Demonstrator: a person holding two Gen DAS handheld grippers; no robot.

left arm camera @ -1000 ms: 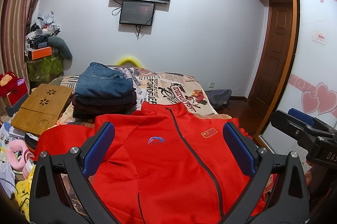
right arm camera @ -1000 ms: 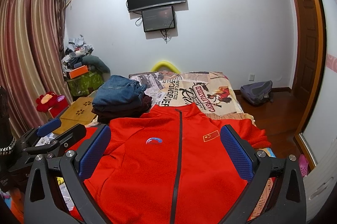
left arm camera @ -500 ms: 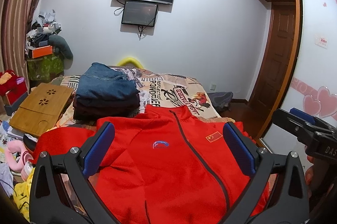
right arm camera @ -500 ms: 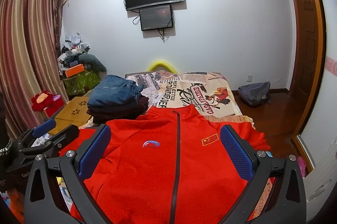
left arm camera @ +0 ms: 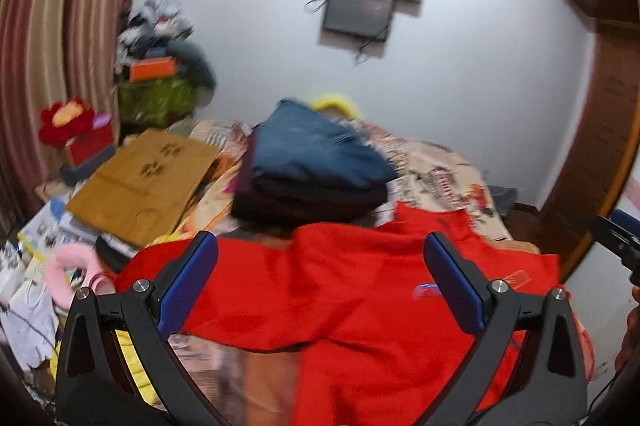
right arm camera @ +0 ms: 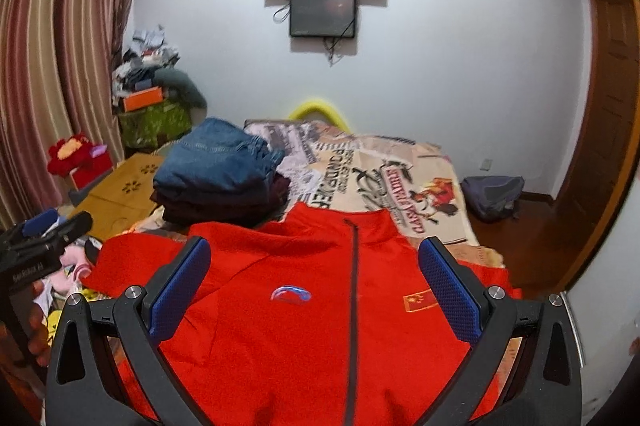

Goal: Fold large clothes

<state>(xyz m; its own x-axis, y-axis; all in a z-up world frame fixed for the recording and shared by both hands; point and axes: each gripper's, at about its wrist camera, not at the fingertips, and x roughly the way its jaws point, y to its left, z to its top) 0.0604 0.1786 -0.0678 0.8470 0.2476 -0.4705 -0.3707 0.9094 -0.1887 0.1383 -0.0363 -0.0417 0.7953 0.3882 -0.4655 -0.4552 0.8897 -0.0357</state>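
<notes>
Red jacket (right arm camera: 320, 306) lies front-up on the bed (right arm camera: 400, 185), zipped, collar at far end, spread w/ sleeves out to both sides. Right gripper (right arm camera: 314, 290) hovers over the chest, fingers spread wide, nothing held; zip runs btwn them, logo nearer the left pad, flag patch by the right one. Left gripper (left arm camera: 320, 282) also wide apart & empty, over the jacket's left sleeve/shoulder; sleeve's near edge crosses just below its pads, bare bedsheet under that. Left view is blurred. Beyond both claws: folded clothes stack (right arm camera: 220, 177) w/ denim on top, just past the jacket's shoulder edge. Open bedspread right of the stack, beyond the collar. Wooden lap table (left arm camera: 148, 181) far left.
</notes>
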